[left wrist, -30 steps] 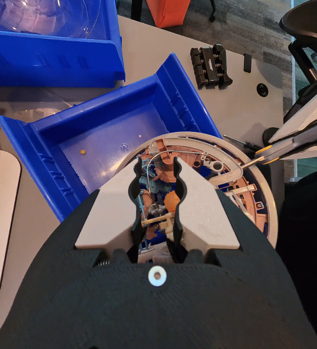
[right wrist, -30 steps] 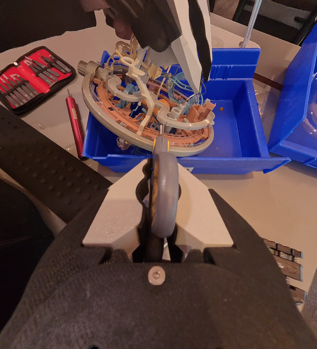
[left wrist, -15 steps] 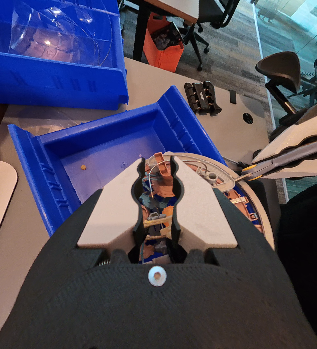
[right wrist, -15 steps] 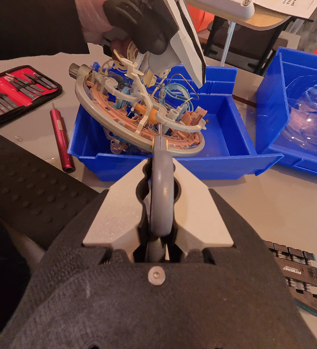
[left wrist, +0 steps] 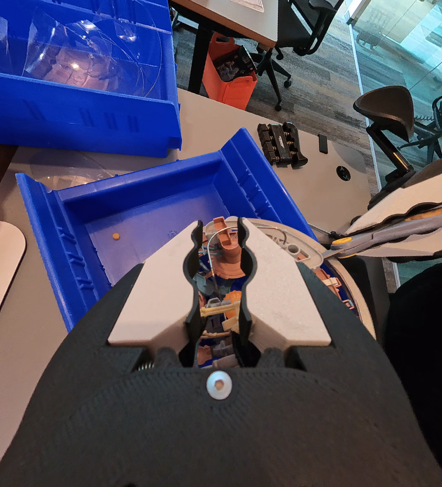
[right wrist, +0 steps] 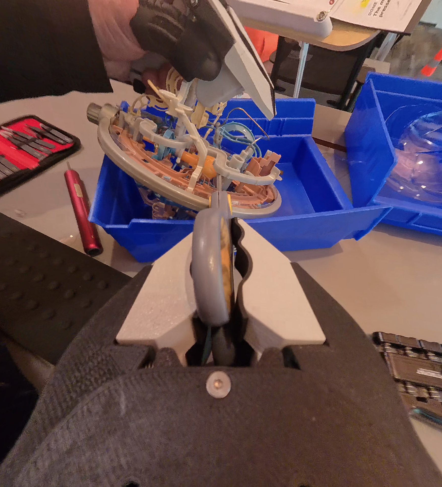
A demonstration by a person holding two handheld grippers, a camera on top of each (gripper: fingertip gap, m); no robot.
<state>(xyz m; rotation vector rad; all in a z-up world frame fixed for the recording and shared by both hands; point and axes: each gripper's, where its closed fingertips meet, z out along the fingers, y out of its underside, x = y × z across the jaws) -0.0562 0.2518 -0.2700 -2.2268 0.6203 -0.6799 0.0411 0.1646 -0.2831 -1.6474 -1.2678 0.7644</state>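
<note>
Right wrist view, left to right: a red tool case (right wrist: 22, 150) lies open, a red driver (right wrist: 81, 208) beside it, then the blue bin (right wrist: 307, 226), then a second bin (right wrist: 372, 147) with a clear dome (right wrist: 430, 158). The left gripper (right wrist: 267, 105) comes down from above, clamped on the maze disc's (right wrist: 146, 181) pale inner frame, holding it tilted over the bin. The right gripper (right wrist: 234, 224) is closed on grey-and-yellow scissors (right wrist: 212, 263), tip touching the disc's rim.

the maze disc (right wrist: 188, 168) sits tilted over the near bin (right wrist: 307, 229); the tool case (right wrist: 17, 152) and driver (right wrist: 81, 208) lie left, another bin (right wrist: 367, 147) right.
</note>
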